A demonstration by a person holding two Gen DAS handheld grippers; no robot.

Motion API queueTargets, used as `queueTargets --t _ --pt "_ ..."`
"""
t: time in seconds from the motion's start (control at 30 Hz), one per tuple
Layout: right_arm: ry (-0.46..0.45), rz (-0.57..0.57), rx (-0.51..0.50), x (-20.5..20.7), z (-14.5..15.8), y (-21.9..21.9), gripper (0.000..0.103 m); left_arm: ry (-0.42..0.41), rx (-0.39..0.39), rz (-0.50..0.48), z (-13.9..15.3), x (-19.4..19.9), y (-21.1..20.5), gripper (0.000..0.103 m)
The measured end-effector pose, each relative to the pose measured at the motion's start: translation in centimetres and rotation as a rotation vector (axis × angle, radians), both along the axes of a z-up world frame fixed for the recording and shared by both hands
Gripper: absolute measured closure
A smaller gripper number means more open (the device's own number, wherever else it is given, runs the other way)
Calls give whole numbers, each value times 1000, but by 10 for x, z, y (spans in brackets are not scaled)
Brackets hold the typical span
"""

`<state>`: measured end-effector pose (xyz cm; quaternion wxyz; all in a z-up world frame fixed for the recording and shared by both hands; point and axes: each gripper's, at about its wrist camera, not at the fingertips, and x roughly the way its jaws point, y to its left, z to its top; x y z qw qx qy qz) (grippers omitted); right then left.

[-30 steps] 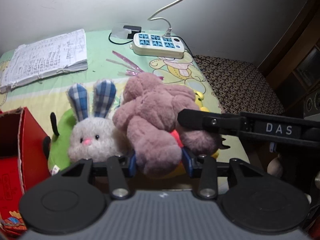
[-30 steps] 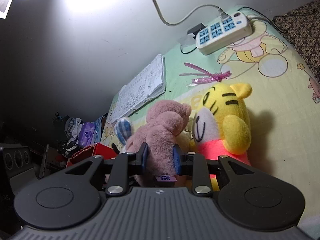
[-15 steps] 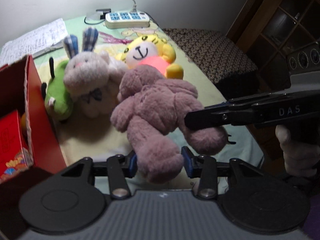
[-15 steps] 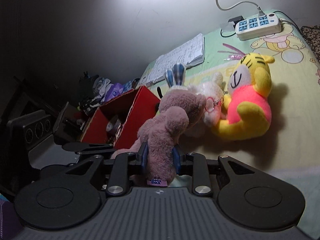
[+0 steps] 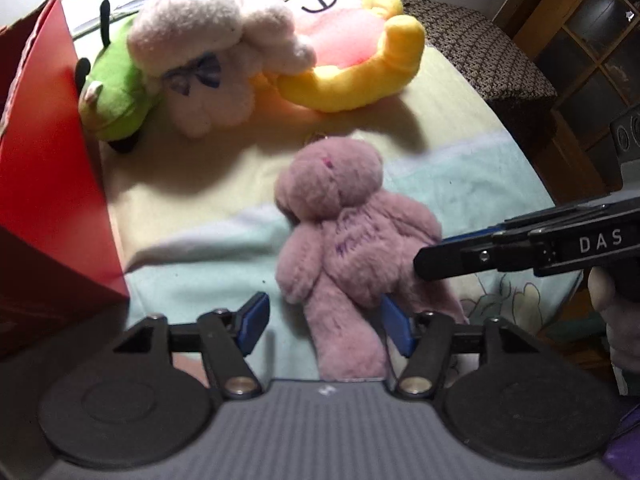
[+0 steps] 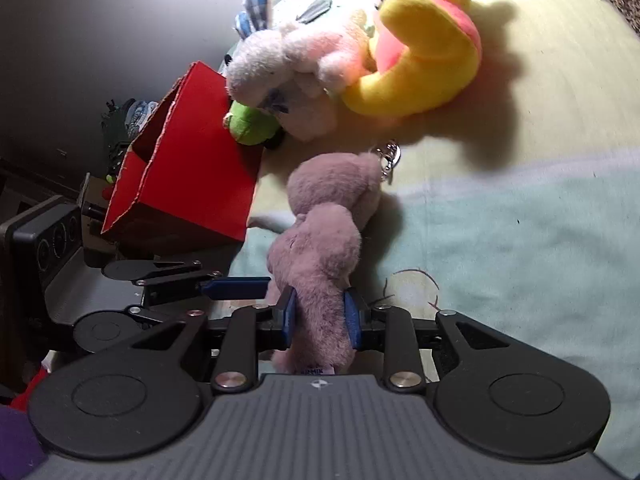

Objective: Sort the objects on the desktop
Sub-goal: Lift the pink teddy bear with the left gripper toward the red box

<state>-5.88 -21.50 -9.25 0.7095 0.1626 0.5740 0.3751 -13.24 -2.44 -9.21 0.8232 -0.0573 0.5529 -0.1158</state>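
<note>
Where legible, "DAS" on right hand-held gripper (image 5: 426, 258)

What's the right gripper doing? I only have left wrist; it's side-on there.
Observer: The right gripper is shut on the purple bear, fingers pinching one limb.
Operator: Box open? I see only a red wall.
Observer: Yes, the red box is open at the top; its contents are hard to make out.
Operator: Anything on the bear's head?
Observer: A metal keyring at its top.
</note>
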Motion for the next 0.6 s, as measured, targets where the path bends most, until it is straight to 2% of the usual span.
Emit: queueTargets --t 0.1,0.13,0.2,0.27,0.33,0.4,0.5,0.6 --pt "5 -57 4 6 -7 -5 66 33 -17 -1 -10 12 -1 31" --pt "6 -59 2 10 -10 -3 65 39 -28 -5 -12 14 -4 32" --pt "5 -56 -1 13 -15 2 55 40 -30 -22 -15 14 -9 32" --pt "1 -53 31 16 -18 7 51 34 -19 -32 -16 10 -15 33" --pt "8 -49 45 19 -22 13 51 25 7 -40 -15 9 -20 36" --pt "21 -40 57 21 -23 18 57 27 22 -37 -14 10 -21 40" --pt "28 -37 79 19 -18 18 65 29 6 -26 -10 9 -18 45" --pt "12 -33 85 14 -9 14 67 -15 5 -47 3 5 -21 46"
